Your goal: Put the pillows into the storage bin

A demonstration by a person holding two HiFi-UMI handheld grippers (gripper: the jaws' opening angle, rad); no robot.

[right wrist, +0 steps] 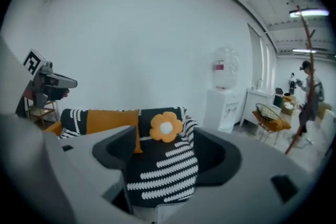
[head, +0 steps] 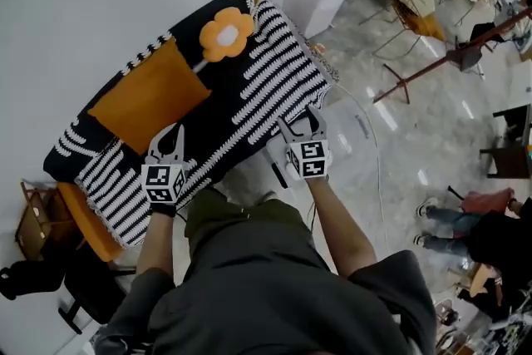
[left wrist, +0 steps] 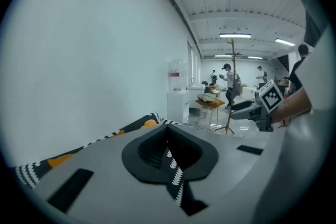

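Head view: the flat orange rectangular pillow [head: 150, 94] lay on the black-and-white striped sofa cover [head: 274, 71] at 11 o'clock of the left gripper [head: 168, 137]; the orange flower-shaped pillow [head: 226, 33] sat at 11 o'clock of the right gripper [head: 301, 127]

Left gripper view: its fingers [left wrist: 134, 157] stood almost together, with nothing clearly gripped

Right gripper view: the fingers gaped wide and empty

Both pillows looked light, soft and squashy; a corner or a petal would likely pinch best
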